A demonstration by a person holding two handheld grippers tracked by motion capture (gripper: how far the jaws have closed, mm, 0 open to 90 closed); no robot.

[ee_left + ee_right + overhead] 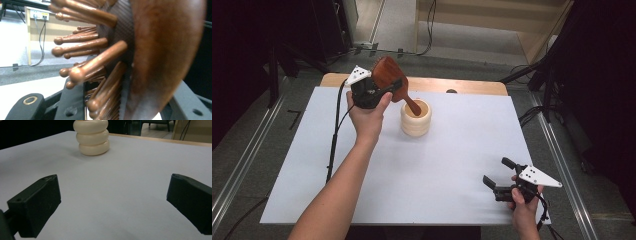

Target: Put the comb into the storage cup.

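Left claw [379,92] up over the far side of the white counter [452,165], clenched tight on a brown wooden hairbrush [388,75]
Brush head gripped between the two jaws, with the handle [413,106] sticking down and to the right
Handle tip dipping into the open top of a cream holder [416,119]
Holder shaped like three fat rings stacked up, standing straight on the counter, a bit past the middle
Seen from the left claw's own camera: brush very close, with round-tipped wooden pins [82,47] poking out to the left from a dark bumpy pad [123,32], and the smooth brown back [165,55] on the right
Right claw [497,174] low at the near right corner of the counter, well apart from the holder
Jaws of the right claw wide apart, released, nothing between them but bare white counter [112,195]
Same cream holder [92,138] far ahead in the right claw's camera, near the back edge of the counter
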